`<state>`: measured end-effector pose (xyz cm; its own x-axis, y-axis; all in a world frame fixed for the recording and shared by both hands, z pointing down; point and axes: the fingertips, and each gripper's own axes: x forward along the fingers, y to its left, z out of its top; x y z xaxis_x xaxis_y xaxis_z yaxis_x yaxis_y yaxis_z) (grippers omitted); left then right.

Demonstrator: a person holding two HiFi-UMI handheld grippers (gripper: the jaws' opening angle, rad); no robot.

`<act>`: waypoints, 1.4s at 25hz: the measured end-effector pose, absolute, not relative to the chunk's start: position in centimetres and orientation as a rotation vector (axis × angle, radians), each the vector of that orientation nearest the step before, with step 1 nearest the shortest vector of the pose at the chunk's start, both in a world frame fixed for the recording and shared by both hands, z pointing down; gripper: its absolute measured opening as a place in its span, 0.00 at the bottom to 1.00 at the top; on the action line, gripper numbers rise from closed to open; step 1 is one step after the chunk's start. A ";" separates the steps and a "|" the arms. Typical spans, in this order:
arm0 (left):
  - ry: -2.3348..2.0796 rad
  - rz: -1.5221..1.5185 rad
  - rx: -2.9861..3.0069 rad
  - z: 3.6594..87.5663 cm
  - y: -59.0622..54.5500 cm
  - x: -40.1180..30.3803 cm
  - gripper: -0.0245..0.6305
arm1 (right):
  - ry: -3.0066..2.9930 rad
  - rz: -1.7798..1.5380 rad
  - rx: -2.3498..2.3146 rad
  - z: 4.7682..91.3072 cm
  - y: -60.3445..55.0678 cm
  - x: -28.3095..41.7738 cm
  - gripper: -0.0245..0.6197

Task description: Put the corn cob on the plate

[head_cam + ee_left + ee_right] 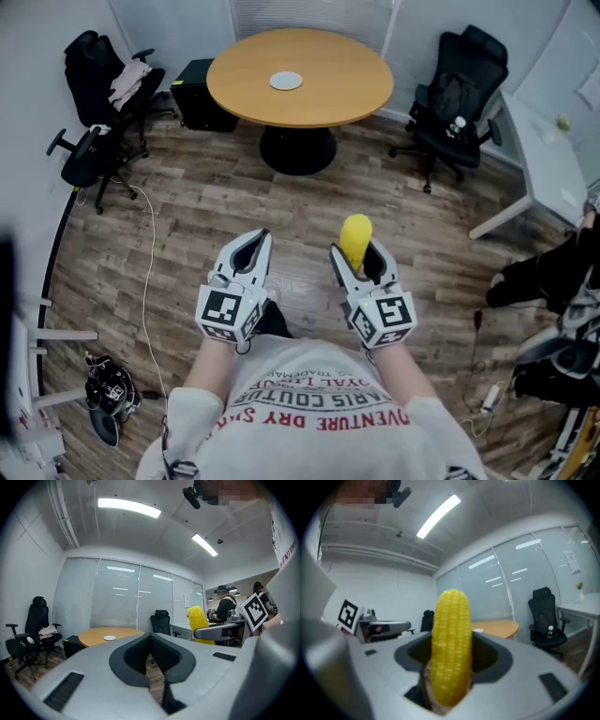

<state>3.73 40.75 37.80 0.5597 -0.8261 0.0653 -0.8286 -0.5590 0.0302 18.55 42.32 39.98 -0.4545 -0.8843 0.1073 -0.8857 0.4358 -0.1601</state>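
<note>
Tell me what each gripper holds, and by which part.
The right gripper grips the corn cob by its lower half, with the tip standing up. The left gripper is shut and empty.

The head camera looks steeply down over the person's chest: left gripper [255,242] and right gripper [358,255] close below, the round wooden table [300,80] well beyond them. Each gripper camera rides just behind its own jaws, facing level toward that table; the gripped corn cob [450,648] fills the right view's middle. All three share the table and its white plate [286,81].
</note>
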 end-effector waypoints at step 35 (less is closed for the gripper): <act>-1.504 0.014 2.605 39.9 15.6 -13.5 0.09 | -2.622 0.435 1.566 42.1 16.4 3.8 0.45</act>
